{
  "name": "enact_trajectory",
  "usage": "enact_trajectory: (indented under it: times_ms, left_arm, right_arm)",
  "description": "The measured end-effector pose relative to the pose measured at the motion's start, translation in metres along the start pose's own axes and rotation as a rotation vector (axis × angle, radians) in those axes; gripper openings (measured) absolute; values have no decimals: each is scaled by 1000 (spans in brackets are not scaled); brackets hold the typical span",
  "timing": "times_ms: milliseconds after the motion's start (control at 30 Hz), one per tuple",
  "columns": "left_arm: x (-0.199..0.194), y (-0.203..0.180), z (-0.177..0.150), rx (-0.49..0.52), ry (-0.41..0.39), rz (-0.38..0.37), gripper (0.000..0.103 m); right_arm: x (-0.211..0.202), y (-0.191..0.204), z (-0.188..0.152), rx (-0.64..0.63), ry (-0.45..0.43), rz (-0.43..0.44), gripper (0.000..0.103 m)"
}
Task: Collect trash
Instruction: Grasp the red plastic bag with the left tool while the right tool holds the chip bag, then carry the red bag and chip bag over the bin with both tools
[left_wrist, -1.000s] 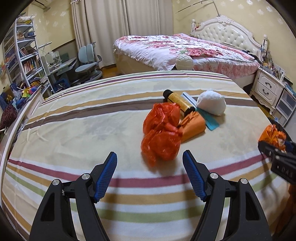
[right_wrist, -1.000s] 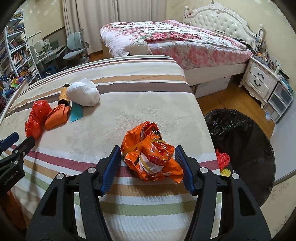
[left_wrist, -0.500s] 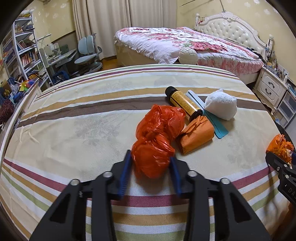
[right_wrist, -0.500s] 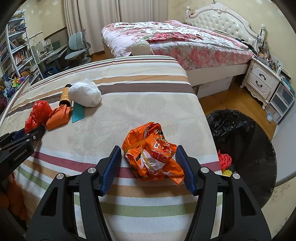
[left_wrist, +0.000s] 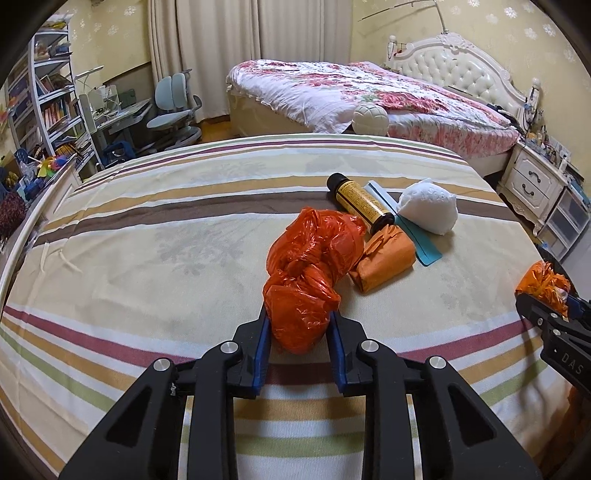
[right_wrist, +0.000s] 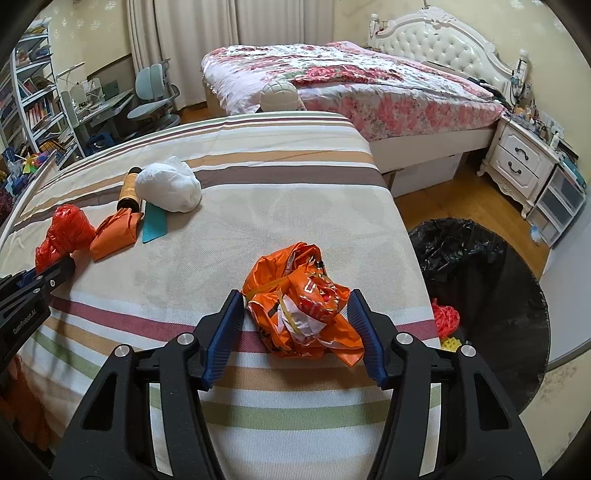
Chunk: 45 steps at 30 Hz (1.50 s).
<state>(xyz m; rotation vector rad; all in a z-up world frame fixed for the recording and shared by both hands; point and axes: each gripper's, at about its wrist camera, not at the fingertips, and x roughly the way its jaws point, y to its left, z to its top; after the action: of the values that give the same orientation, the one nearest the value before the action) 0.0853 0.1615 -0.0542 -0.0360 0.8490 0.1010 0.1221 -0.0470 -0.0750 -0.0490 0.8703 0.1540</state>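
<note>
Right tongs (right_wrist: 297, 332) straddle orange wrapper (right_wrist: 301, 312) (jaws apart).

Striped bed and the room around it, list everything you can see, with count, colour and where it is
red plastic bag: 1, red, on the striped bed, near end between the left gripper's pads
orange snack wrapper: 1, orange and white, near the bed's right edge, between the right gripper's pads
folded orange packet: 1, orange, touching the red bag
bottle: 1, yellow label, black cap, lying behind the packet
teal card: 1, teal, partly under the white bundle
white bundle: 1, white, right of the bottle
trash bin: 1, black liner, on the floor right of the bed
striped bed: 1, cream with coloured stripes
floral bed: 1, pink and white, behind
left gripper: 1, black with blue pads, shut on the red bag
right gripper: 1, same colours, open
</note>
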Motion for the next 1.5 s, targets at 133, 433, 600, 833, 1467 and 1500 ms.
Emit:
enact_trajectory:
  times_ms: [133, 433, 600, 833, 1467, 1500]
  left_arm:
    - [-7, 2, -6, -10, -5, -9, 28]
    - [-21, -8, -20, 15, -23, -29, 28]
    - [-24, -10, -22, 13, -34, -35, 28]
    - [-28, -20, -22, 23, -45, -62, 28]
    - [-47, -111, -4, 152, -121, -205, 28]
    - [-48, -118, -3, 161, -124, -216, 28]
  right_arm:
    - [-3, 0, -2, -2, -9, 0, 50]
    - [-9, 3, -8, -13, -12, 5, 41]
    - [-14, 2, -12, -1, -25, 18, 35]
    - [-20, 0, -16, 3, -35, 20, 34]
    - [-65, -71, -17, 108, -130, -77, 34]
    - [-66, -78, -17, 116, -135, -87, 34]
